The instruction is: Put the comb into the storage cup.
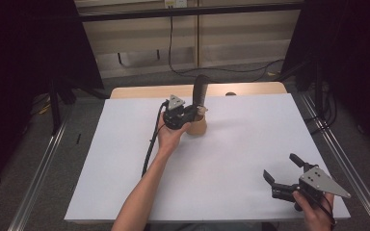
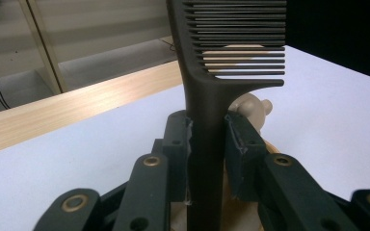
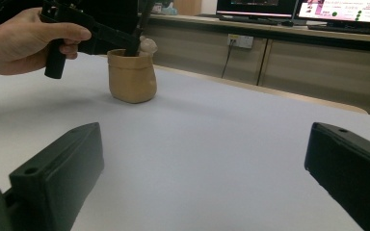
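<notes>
White sheeting covers the worktop [image 1: 221, 159], with a strip of pale wood showing along its far edge and a wall of light panels and trailing cables beyond. Toward the far middle of the worktop stands a small tan paper-like pouch [image 3: 131, 77], upright with its mouth open. The left tool [image 1: 189, 111], gripped in the person's left hand [image 1: 168, 137], is held level over the pouch, and its jaws are clamped on the handle of a dark comb [image 2: 221, 62]. From the left gripper view the comb stands upright between the two pads, handle down and teeth at the top pointing to one side, with its lower end reaching down toward the pouch's opening; whether the end touches the pouch's inside cannot be told. Just behind the comb, at the pouch's mouth, sits a pale rounded object [image 2: 253, 108] with a small knob. The right tool [image 1: 285, 174] rests low near the front right corner of the worktop in the person's right hand [image 1: 318, 211], well apart from the pouch, its jaws standing wide apart with nothing between them.
</notes>
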The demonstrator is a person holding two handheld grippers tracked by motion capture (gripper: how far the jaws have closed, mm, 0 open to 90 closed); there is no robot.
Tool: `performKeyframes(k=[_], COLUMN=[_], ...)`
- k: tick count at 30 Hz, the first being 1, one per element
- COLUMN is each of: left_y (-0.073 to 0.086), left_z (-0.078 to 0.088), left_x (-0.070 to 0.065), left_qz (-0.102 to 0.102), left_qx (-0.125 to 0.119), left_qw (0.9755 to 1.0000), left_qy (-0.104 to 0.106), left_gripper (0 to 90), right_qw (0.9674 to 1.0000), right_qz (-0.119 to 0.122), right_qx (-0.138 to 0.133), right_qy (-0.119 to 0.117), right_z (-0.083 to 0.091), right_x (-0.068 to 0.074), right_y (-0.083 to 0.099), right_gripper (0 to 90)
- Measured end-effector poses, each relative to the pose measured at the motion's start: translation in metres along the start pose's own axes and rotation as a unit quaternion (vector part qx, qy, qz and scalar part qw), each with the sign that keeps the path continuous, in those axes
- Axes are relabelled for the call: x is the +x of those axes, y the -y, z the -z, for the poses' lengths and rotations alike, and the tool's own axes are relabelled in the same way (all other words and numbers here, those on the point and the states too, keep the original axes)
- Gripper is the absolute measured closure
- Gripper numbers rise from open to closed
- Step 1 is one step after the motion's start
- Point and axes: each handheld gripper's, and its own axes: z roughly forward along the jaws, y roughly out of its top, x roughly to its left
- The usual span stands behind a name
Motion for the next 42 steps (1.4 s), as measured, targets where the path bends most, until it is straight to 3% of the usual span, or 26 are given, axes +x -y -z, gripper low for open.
performKeyframes(k=[14,20,25,28,29,33,39,42], left_y=[-0.001,-0.004,-0.002,-0.002,-0.003,-0.003,-0.005,-0.007], left_z=[0.001,0.005,0.005,0.006,0.007,0.012,0.016,0.02], left_x=[0.0,0.001,0.002,0.0,0.0,0.0,0.001,0.005], left_qz=[-0.006,-0.018,-0.013,-0.01,-0.02,-0.005,0.002,0.013], left_qx=[0.001,-0.006,-0.003,-0.012,-0.01,-0.021,-0.034,-0.037], left_qw=[1.0,0.9998,0.9999,0.9999,0.9998,0.9997,0.9993,0.9991], left_qy=[-0.001,-0.004,0.001,0.003,0.002,-0.012,-0.015,-0.014], left_gripper=[71.2,68.8,64.6,58.4,58.0,47.9,26.1,20.3], right_qw=[1.0,1.0,1.0,1.0,1.0,1.0,1.0,1.0], right_qz=[0.0,0.002,0.0,0.002,0.001,-0.001,0.0,-0.001], right_qx=[-0.001,-0.002,-0.001,-0.001,-0.001,-0.001,-0.001,0.001], right_qy=[0.001,-0.001,0.001,0.0,0.0,0.001,0.002,0.002], right_z=[0.0,0.0,0.0,0.0,0.0,0.0,-0.001,-0.001], right_x=[-0.001,0.0,-0.001,-0.001,-0.001,-0.001,-0.001,-0.002], right_y=[0.0,0.0,0.0,0.0,0.0,0.0,0.001,0.001], right_gripper=[0.0,0.0,0.0,0.0,0.0,0.0,0.0,0.0])
